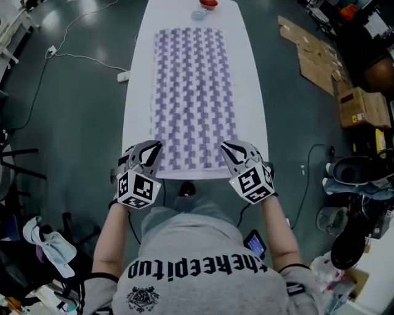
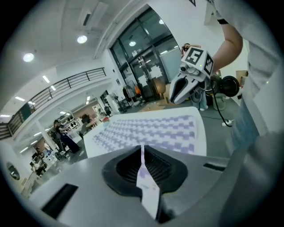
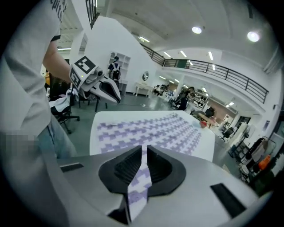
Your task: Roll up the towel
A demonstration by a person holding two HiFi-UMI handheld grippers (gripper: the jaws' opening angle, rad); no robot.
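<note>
A white towel with a purple check pattern (image 1: 194,98) lies spread flat along a long white table (image 1: 252,92). My left gripper (image 1: 149,151) sits at the towel's near left corner and my right gripper (image 1: 231,149) at its near right corner. In the left gripper view the left gripper (image 2: 142,153) is shut, with a strip of towel (image 2: 151,131) pinched between its black pads. The right gripper (image 3: 144,153) is likewise shut on a strip of checked towel (image 3: 151,131). Each gripper view shows the other gripper across the table's end.
A red object (image 1: 209,3) and a small pale thing (image 1: 198,15) sit at the table's far end. Cardboard boxes (image 1: 363,107) lie on the floor to the right. A cable and power strip (image 1: 123,76) run on the floor to the left.
</note>
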